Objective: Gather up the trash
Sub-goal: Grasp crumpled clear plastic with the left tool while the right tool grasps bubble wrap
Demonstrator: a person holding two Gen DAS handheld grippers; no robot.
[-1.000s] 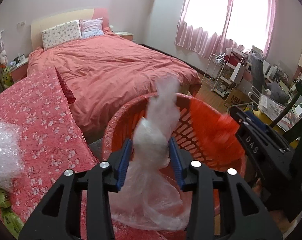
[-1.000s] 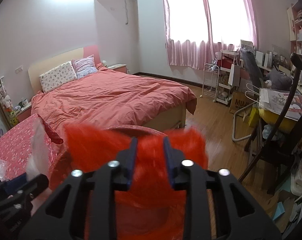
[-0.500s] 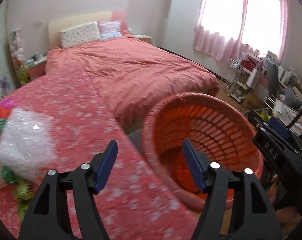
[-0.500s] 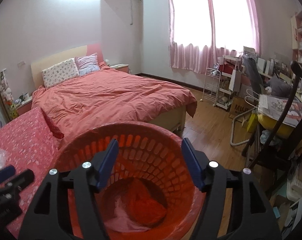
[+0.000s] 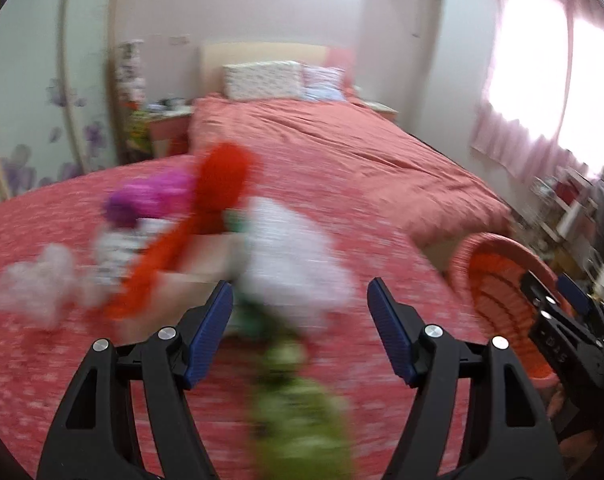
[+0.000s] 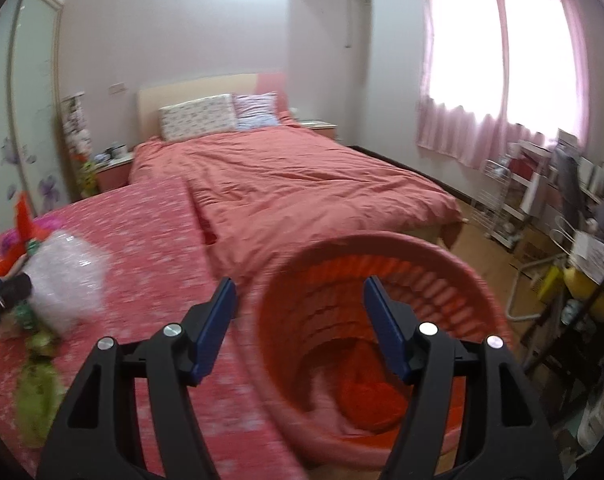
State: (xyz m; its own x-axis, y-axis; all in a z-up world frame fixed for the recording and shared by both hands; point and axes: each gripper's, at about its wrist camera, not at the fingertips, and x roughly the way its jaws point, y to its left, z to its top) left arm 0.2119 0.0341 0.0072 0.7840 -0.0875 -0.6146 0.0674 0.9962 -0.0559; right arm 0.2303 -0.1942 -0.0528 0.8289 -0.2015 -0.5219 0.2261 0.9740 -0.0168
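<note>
My left gripper [image 5: 300,294] is open and empty over a floral red cover [image 5: 82,368], facing a blurred heap of trash. The heap holds a clear bubble-wrap wad [image 5: 294,256], a red plastic bag [image 5: 206,216], a purple wrapper [image 5: 142,200], a green wrapper [image 5: 302,412] and a small clear scrap [image 5: 38,280]. My right gripper [image 6: 300,294] is open and empty above the near rim of the orange basket [image 6: 386,252]. A red bag [image 6: 372,400] and clear plastic [image 6: 326,392] lie inside it. The basket [image 5: 498,276] is at the right in the left wrist view.
A bed with a salmon duvet [image 6: 294,176] and two pillows fills the back. Pink curtains [image 6: 498,80] hang at the right. A wire rack and cluttered desk [image 6: 542,192] stand along the right wall over wooden floor. A bedside table [image 6: 110,168] is left of the bed.
Both grippers let go of their plastic over the basket and opened. The left one swung left to the trash heap; the right one shifted left, with the red bag now lying in the basket.
</note>
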